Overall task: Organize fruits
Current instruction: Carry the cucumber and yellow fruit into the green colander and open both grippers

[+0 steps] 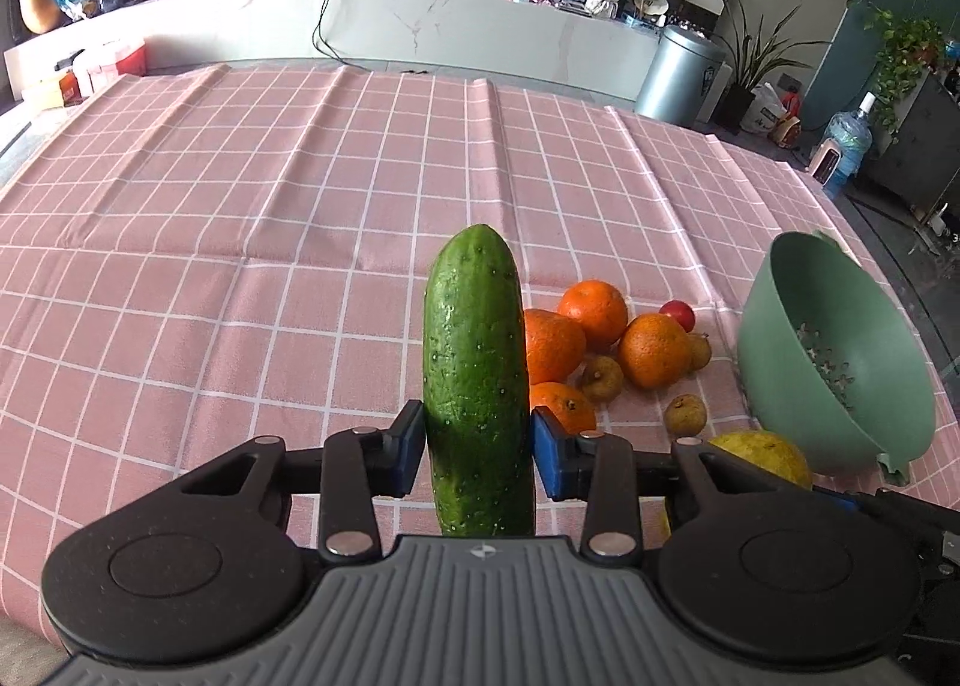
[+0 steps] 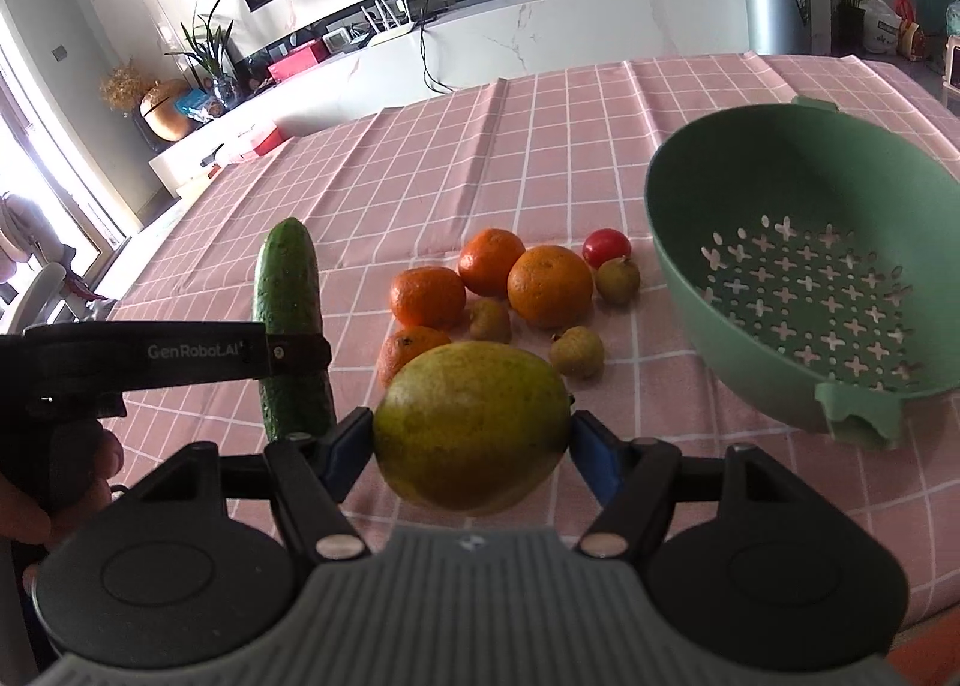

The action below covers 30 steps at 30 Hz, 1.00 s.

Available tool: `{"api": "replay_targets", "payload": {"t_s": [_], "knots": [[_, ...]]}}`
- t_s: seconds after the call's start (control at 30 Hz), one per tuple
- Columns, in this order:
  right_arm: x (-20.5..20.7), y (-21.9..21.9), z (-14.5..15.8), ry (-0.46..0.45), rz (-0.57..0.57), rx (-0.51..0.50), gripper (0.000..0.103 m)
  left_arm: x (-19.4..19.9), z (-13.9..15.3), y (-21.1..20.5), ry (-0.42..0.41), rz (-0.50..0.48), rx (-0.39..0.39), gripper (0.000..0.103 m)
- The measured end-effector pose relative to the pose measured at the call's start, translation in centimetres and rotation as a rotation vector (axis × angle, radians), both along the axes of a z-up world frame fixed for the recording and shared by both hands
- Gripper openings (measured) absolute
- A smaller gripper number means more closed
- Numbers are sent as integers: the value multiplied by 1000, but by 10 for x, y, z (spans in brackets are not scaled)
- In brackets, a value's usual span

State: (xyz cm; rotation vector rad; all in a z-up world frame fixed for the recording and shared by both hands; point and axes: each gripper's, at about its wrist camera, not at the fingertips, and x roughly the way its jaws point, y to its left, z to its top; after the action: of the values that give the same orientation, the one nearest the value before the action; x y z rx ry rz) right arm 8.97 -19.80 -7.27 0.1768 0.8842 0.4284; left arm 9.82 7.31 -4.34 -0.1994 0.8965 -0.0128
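The left gripper was closed part-way on a long, bumpy dark-green cucumber, its blue pads pressing the cucumber's two sides near its lower end. The cucumber stood upright between them, its rounded tip pointing toward the far edge of the counter, which was covered in a pink cloth with a white grid. In the right wrist view the same cucumber appeared clear of the cloth, with the black finger of the left gripper across it.

The right gripper stood wider, clamped on a large round yellow-green citrus fruit, with a blue pad against each side. The fruit hung above the cloth, nearer the counter's near edge than the other fruit.

Beyond it on the cloth lay a loose cluster: four orange mandarins, three small brownish-green round fruits and one small red tomato-like fruit. A mint-green plastic colander bowl with cross-shaped holes sat tilted just beside the cluster, toward the counter's right edge, with nothing visible inside it.
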Motion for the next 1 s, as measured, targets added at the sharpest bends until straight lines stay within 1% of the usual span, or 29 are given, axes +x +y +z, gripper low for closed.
{"api": "replay_targets", "payload": {"t_s": [0.13, 0.27, 0.4, 0.5, 0.6, 0.73, 0.87, 1.0], "knots": [[-9, -12, 16, -41, -13, 8, 68, -10, 23, -10, -60, -18, 10, 42], [-14, -29, 36, -97, -25, 2, 68, -13, 48, -27, -124, -57, 10, 42], [-12, -47, 54, -157, -29, -36, 68, -8, 72, -51, -183, -117, -13, 42], [-5, -64, 65, -180, -36, -79, 68, 4, 83, -72, -208, -177, -28, 42], [6, -80, 73, -192, -35, -126, 68, 21, 87, -95, -201, -217, -15, 42], [23, -97, 75, -197, -14, -198, 68, 40, 82, -122, -184, -269, -29, 42], [42, -111, 70, -174, -12, -234, 68, 57, 72, -143, -165, -305, -2, 42], [58, -117, 58, -150, 11, -261, 68, 70, 59, -156, -125, -317, 8, 42]]}}
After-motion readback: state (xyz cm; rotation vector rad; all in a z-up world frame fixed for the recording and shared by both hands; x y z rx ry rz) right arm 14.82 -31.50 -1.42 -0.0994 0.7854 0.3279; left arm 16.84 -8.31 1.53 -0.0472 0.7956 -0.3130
